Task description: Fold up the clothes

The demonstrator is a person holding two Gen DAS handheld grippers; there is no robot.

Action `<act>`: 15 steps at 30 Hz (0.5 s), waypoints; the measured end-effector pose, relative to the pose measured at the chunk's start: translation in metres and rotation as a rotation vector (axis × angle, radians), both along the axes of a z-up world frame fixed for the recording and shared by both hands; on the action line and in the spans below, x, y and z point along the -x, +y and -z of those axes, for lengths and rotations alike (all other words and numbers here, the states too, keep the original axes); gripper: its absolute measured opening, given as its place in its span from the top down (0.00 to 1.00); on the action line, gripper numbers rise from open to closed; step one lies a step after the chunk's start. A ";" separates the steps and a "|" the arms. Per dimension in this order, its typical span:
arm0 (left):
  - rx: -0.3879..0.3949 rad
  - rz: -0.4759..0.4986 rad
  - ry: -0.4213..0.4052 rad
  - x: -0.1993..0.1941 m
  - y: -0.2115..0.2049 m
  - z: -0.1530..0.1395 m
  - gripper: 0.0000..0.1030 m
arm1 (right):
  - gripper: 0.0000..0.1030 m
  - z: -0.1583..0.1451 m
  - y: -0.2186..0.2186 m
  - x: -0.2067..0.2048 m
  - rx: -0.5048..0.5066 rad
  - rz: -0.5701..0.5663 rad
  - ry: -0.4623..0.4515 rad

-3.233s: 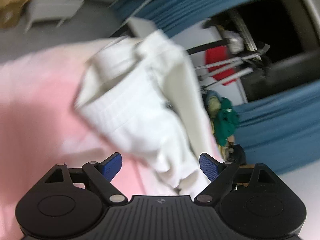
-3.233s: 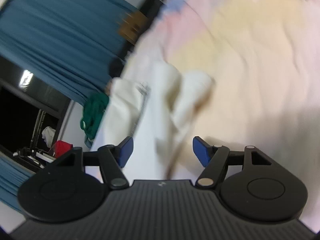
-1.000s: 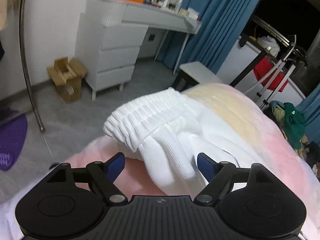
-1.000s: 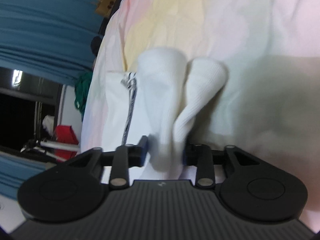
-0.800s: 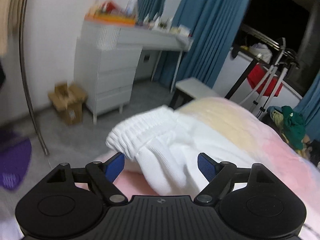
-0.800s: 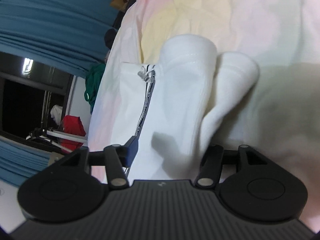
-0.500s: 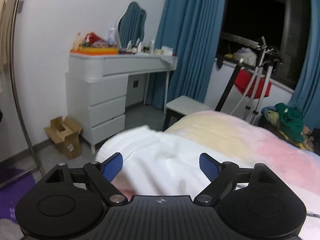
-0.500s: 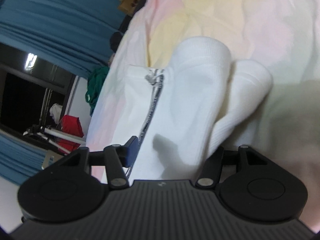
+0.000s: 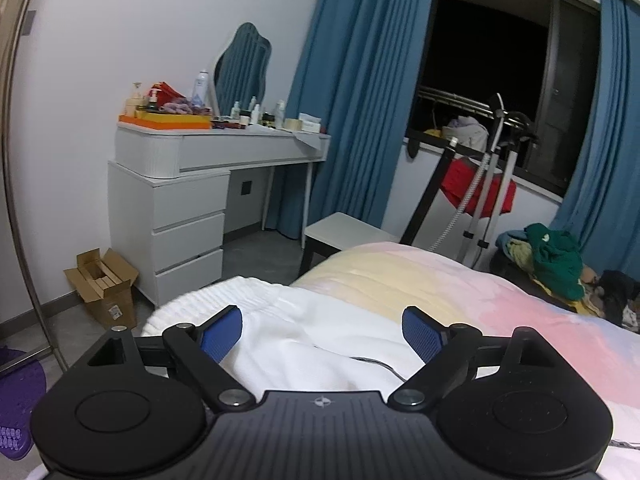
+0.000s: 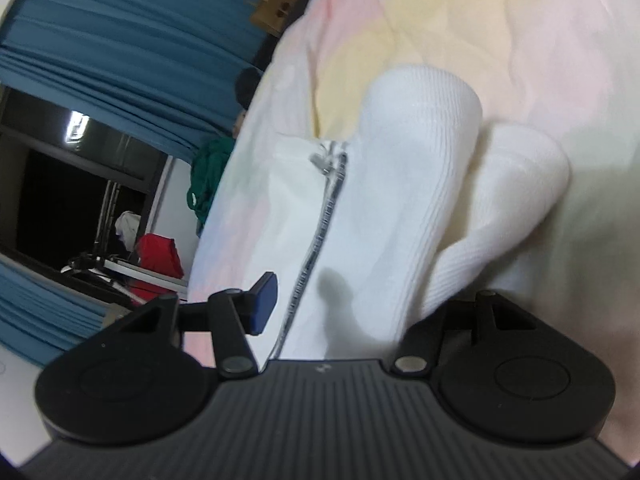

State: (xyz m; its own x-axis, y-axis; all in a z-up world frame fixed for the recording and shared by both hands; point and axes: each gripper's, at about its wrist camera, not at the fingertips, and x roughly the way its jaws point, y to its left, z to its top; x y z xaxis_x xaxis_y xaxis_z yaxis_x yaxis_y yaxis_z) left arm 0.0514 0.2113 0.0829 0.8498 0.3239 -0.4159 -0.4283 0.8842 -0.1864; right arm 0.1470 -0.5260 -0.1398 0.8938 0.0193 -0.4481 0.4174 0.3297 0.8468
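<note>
- Nearest the lens in the left wrist view, the left hand-held gripper [image 9: 322, 332] has its blue pads [image 9: 221, 333] spread wide with nothing between them; it hovers just over the white garment [image 9: 304, 344], probably clear of the cloth so the fold can settle or a new edge be chosen.
- Close in on the right wrist view, the right hand-held gripper [image 10: 360, 300] is also spread; only its left pad [image 10: 262, 302] shows, the other hidden behind a ribbed roll of cloth. The garment lies between the fingers without being pinched, as far as I can judge.
- Just beyond, the white garment [image 10: 384, 208] rests on the bed [image 10: 540, 40], bunched into two ribbed rolls side by side, likely cuffs or a hem doubled over. A zip [image 10: 320, 236] runs along the flatter panel beside them, so this looks like a jacket or zipped top, partly folded.
- Under it, the bed [image 9: 500, 292] carries a pastel quilt in yellow and pink; the garment sits near the bed's end, within easy reach of both grippers.
- My reading is that the fold is midway: the rolls are still puffy and would need flattening and one more fold.
- Farther off stand a white stool [image 9: 348, 230], a dressing table [image 9: 192, 184] crowded with bottles, and a cardboard box [image 9: 104, 286] on the floor.
- At the far side, blue curtains [image 9: 352, 92] frame a dark window, with a green clothes heap [image 9: 556, 260] by the wall.
</note>
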 end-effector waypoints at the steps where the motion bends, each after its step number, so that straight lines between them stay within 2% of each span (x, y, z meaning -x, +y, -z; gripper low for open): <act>1: 0.005 0.009 0.002 -0.002 -0.002 0.002 0.14 | 0.45 0.001 0.000 0.001 0.001 -0.001 -0.003; 5: -0.005 0.054 0.018 -0.013 -0.013 0.011 0.14 | 0.44 -0.001 0.001 0.003 0.024 -0.020 -0.040; 8: -0.028 0.094 0.024 -0.019 -0.024 0.017 0.13 | 0.44 -0.011 0.005 0.005 0.060 -0.027 -0.129; 10: -0.050 0.122 0.037 -0.026 -0.034 0.023 0.13 | 0.44 -0.014 0.006 0.003 0.071 -0.032 -0.150; 15: -0.047 0.184 0.077 -0.042 -0.062 0.042 0.13 | 0.46 -0.008 0.007 -0.003 0.084 -0.043 -0.048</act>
State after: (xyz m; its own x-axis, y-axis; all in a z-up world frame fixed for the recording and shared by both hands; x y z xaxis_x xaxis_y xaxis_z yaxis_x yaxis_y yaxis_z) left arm 0.0931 0.1490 0.0411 0.8629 0.1863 -0.4697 -0.2696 0.9560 -0.1161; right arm 0.1501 -0.5192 -0.1322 0.9134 0.0220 -0.4065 0.3612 0.4169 0.8341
